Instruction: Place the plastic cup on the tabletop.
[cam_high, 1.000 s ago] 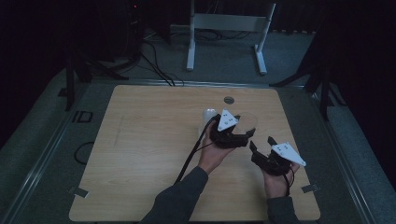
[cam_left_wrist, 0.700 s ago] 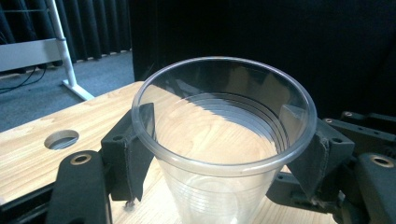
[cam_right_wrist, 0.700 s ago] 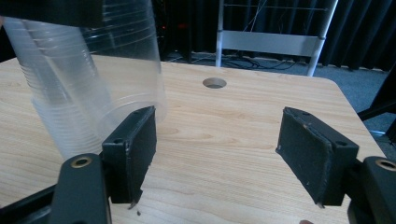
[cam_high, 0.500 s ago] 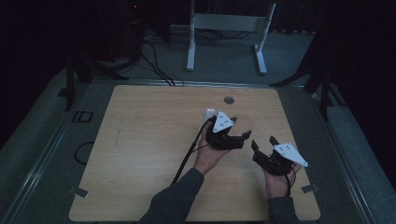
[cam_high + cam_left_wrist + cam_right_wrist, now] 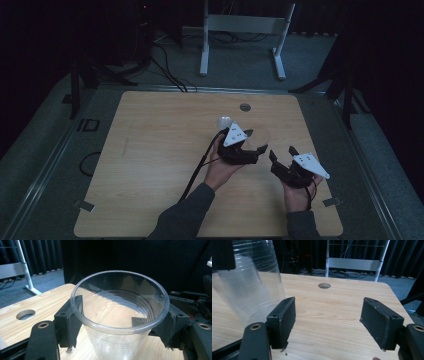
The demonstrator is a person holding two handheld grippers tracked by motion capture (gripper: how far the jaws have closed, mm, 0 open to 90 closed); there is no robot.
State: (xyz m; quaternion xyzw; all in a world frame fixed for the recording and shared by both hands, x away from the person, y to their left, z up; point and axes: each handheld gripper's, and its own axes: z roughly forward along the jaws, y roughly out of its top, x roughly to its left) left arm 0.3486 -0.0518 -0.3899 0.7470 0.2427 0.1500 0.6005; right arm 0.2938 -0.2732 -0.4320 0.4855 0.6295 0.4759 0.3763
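A clear plastic cup (image 5: 117,315) sits between the pads (image 5: 71,320) of my left gripper (image 5: 120,320), which is shut on it just under the rim. In the high view the left gripper (image 5: 256,141) holds the cup (image 5: 259,134) over the right-centre of the wooden table (image 5: 150,150). My right gripper (image 5: 282,153) is a little to its right and nearer the person, open. In the right gripper view the right gripper (image 5: 332,320) has nothing between its jaws, and the cup (image 5: 249,290) leans at the left.
A small white object (image 5: 223,121) lies just behind the left gripper. A round hole (image 5: 245,107) is near the table's far edge. A white metal stand (image 5: 245,25) and cables are on the floor beyond. Tape tabs mark the front corners.
The left gripper with the cup has shifted slightly to the left. The right gripper has stayed where it was, still open.
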